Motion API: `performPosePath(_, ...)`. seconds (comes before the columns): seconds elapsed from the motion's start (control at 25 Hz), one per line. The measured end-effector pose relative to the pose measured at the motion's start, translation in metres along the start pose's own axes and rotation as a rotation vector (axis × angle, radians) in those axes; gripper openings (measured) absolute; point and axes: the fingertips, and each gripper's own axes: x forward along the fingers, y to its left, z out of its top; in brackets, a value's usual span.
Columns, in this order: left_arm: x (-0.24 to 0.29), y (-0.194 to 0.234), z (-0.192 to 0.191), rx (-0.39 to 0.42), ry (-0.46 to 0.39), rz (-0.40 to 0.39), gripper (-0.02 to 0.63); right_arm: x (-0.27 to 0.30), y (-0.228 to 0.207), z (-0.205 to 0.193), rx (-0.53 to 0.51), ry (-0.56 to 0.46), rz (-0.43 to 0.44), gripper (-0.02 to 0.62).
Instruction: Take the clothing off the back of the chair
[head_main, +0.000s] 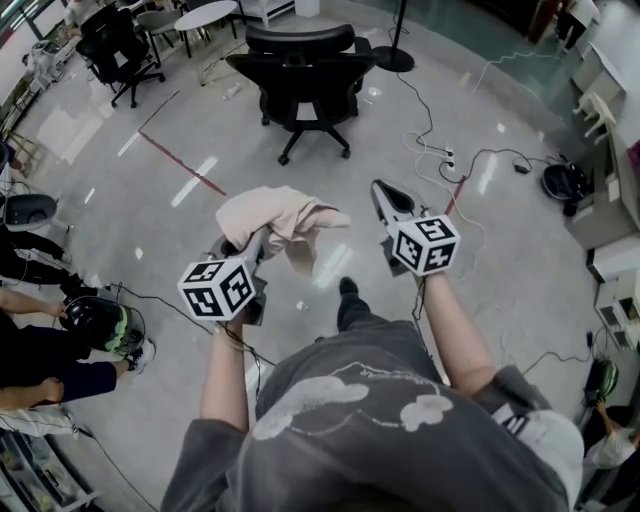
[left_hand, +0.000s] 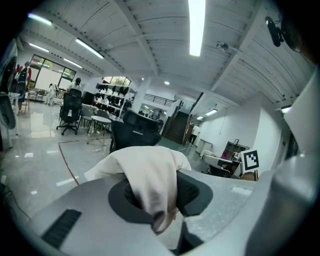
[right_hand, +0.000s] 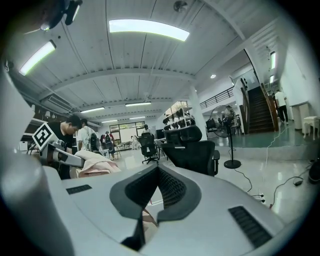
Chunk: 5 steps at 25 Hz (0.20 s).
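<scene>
The person's grey top (head_main: 380, 420) fills the bottom of the head view, with both forearms reaching forward from it over the pale floor (head_main: 150, 230).

On the left, the left gripper (head_main: 250, 245) is clamped on the clothing (head_main: 282, 218). Its own view shows a cream fold pinched between the two dark pads, with the rest of the fabric heaped over the jaw tips and blocking much of the view ahead. The bundle sits on top of and just past these jaws. Its long axis runs crosswise, and one loose corner trails out to the right.

To the right of that corner, near it but not touching, the right gripper (head_main: 390, 203) has its jaws drawn together with nothing between them. In its own view the cloth shows as a pinkish heap off to its left.

The black chair (head_main: 305, 75) stands well ahead of both grippers, roughly between their lines, and its backrest is bare. By my reading the garment is already off the chair. It rides wholly on the left hand, so any steadying or handover would have the right jaws travel left toward the trailing corner, not forward to the chair
</scene>
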Motion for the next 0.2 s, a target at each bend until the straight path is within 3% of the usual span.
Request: performPosePath(0.2,0.0034,-0.0024,0.0018,0.002,0.007,-0.012,0.086,0.0007,-0.0078,-0.0071,0.019,0.021,-0.022,-0.008)
